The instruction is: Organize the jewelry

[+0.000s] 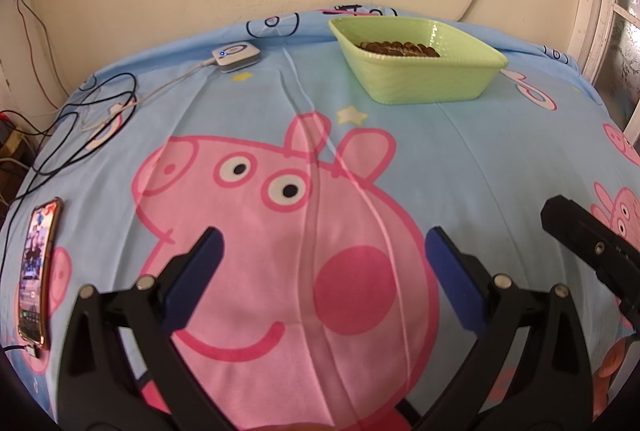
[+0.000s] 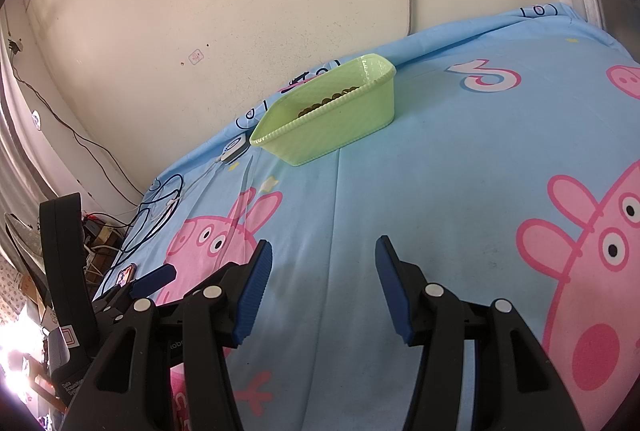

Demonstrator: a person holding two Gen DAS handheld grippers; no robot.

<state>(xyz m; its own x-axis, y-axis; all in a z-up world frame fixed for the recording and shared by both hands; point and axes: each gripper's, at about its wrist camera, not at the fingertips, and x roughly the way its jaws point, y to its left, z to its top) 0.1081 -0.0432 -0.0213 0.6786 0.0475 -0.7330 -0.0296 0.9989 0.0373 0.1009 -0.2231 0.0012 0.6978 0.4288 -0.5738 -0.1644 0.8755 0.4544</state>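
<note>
A bed covered by a light-blue cartoon-pig sheet (image 1: 500,151) fills both views, running back to a cream wall. On it, toward 1 o'clock in the left wrist view and 12 o'clock in the right wrist view, sits a pale green basket (image 1: 424,79) (image 2: 340,127), well apart from both claws. Inside it, against the far wall, lies a heap of brownish-gold beads (image 1: 400,49) (image 2: 326,99), apparently the jewelry; whether it is one strand or several is too small to tell.

At 11 o'clock in the left view a small white device (image 1: 236,55) rests on the sheet with black cables (image 1: 92,119) trailing off toward 9 o'clock, and a phone (image 1: 36,275) lies at 8 o'clock near the bed's edge.

The left claw (image 1: 324,251) hovers over the pig's face, jaws spread wide, holding nothing. The right claw (image 2: 322,271) is likewise wide open and empty above bare sheet; its black body shows at 3 o'clock in the left view.

No jewelry lies loose on the sheet, so the step in hand looks like either the very start or the end. If more remains, the next move likely calls for a forward reach to the basket, lowering over its rim and pinching a thin beaded strand, which may slip or snag.
</note>
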